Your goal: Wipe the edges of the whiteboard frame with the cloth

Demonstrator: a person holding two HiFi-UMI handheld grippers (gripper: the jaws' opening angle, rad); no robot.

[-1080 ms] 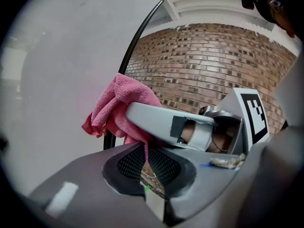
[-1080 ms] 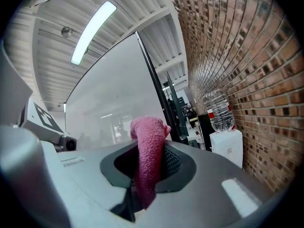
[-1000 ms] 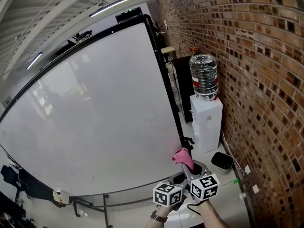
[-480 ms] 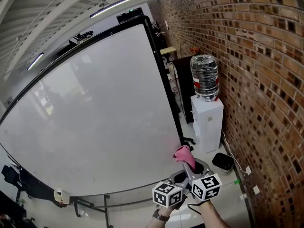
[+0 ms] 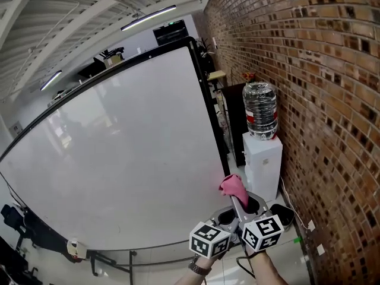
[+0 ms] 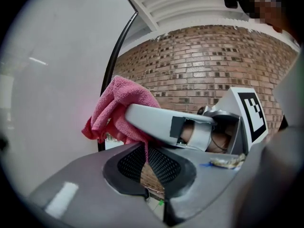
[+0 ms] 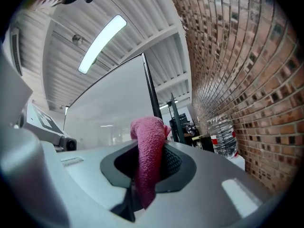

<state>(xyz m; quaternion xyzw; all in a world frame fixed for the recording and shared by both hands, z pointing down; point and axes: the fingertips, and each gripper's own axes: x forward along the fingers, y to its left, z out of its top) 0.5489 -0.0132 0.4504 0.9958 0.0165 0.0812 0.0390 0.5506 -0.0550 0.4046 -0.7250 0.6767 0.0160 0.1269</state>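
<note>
**Cloth at lower right edge of whiteboard frame, pinched in right claw**

Room: a large whiteboard [image 5: 119, 159] on a wheeled stand, bordered by a thin black frame [image 5: 208, 111]. A brick wall [image 5: 314, 100] runs close along its right side. Between board and wall stand a dark cabinet [image 5: 233, 120] and a white water dispenser [image 5: 262, 162] with a clear bottle [image 5: 261, 110] upended on top. The ceiling is white ribbed panels with strip lights [image 5: 148, 18]. The floor [image 5: 288, 259] is pale and glossy.

Task item: the pink cloth [image 5: 231, 186] sits just beside the low end of the frame's right edge. No view resolves whether it touches the frame.

Right claw [image 5: 235, 197]: pressed onto the cloth. Its own view shows the bunch standing above the tips and a tail hanging down between the jaws.

Left claw [image 5: 224, 218]: just beside the right one and lower. Its jaws are drawn almost together with only a slit left. A thin pink strip shows in that slit; I cannot tell whether it is pinched there.

View differences:
- Head view alone shows the whole board, the stand and a wrist with a watch [image 5: 199, 268].
- Left gripper view alone shows the right claw's upper jaw lying across the scene, with the cloth bunched over the frame line.
- Right gripper view alone looks up the frame edge to the ceiling.
</note>
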